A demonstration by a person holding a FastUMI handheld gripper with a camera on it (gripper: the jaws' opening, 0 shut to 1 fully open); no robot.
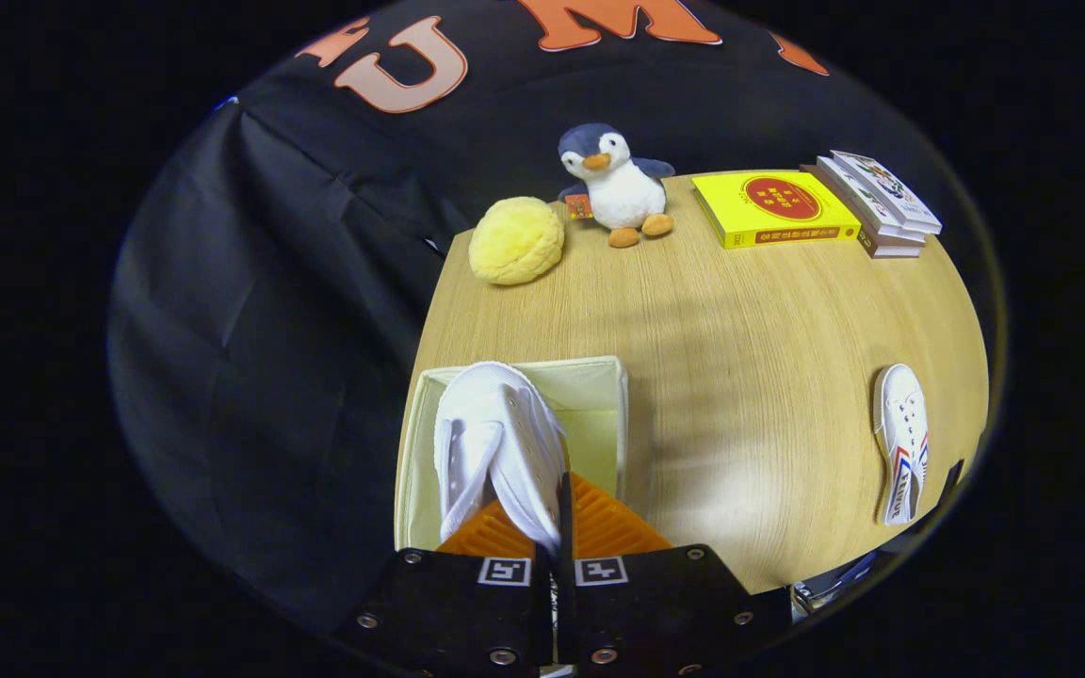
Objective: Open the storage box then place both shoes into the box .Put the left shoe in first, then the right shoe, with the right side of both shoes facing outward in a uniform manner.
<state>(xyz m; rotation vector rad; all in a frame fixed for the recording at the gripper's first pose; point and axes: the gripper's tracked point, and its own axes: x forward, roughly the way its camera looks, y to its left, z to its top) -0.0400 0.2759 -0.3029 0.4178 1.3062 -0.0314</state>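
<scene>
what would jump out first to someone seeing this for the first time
The white shoe pinched between the gripper fingers, hanging over the open storage box just ahead. Beyond it, a plush penguin beside a yellow puff and a yellow book at the table's far edge; the second shoe lies off to the right.

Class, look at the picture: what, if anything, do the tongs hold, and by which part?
The tongs are shut on a white shoe, pinching its upper edge at the end nearest them, with the shoe hanging over the open box.
</scene>
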